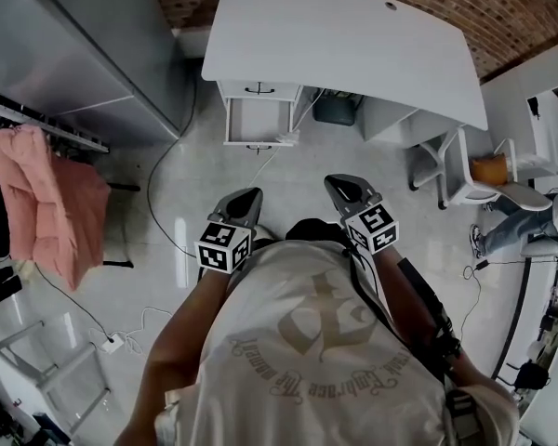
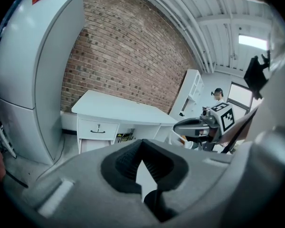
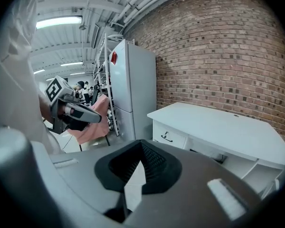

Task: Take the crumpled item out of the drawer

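If the reach goes wrong: with both sets of jaws clenched, a gripper arriving at the drawer (image 1: 258,122) would nudge the item deeper instead of taking it; one must spread first.
Left gripper (image 1: 246,196): held out near the person's chest, tilted forward and slightly down, jaws pressed together on nothing.
Right gripper (image 1: 339,184): beside it but apart, same tilt, jaws closed and empty.
Drawer: lower one, pulled open, well ahead across bare floor.
Crumpled item: not surely seen; a pale bunch (image 1: 286,138) at the drawer's near right corner may be it.
Desk (image 1: 344,45): farthest, against brick wall.
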`<state>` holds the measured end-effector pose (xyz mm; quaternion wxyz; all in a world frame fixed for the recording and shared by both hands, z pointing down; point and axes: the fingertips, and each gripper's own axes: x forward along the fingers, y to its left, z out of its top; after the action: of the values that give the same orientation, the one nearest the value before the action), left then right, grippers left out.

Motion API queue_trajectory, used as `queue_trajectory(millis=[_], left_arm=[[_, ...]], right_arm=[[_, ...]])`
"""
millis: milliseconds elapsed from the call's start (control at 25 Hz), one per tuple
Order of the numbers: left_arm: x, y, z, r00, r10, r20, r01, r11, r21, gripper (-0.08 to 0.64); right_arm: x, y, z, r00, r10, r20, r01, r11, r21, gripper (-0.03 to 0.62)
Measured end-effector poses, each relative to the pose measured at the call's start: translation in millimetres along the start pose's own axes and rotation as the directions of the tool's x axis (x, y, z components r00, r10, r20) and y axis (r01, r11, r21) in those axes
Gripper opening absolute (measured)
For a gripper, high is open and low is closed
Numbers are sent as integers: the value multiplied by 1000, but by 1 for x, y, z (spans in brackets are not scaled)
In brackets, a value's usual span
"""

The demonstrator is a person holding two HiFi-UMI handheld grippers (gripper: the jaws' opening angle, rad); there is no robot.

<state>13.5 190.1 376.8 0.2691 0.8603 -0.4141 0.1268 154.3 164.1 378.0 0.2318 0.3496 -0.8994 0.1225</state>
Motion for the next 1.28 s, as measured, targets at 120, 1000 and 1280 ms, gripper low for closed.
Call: queue_trajectory(millis=[120, 1000, 1280], left_arm=[[-2, 5, -1, 1000, 12, 0, -12, 1000, -16, 2], [76, 76, 46, 993, 51, -104, -51, 999, -5, 2], [117, 100, 65, 987, 55, -149, -55, 998, 3, 0]], right_arm=[[8, -1, 2, 1000, 12, -11, -12, 1000, -1, 9], [116, -80, 7, 992, 89, -94, -85, 996, 41, 8], [149, -118, 7, 987, 106, -117, -100, 994, 54, 8]])
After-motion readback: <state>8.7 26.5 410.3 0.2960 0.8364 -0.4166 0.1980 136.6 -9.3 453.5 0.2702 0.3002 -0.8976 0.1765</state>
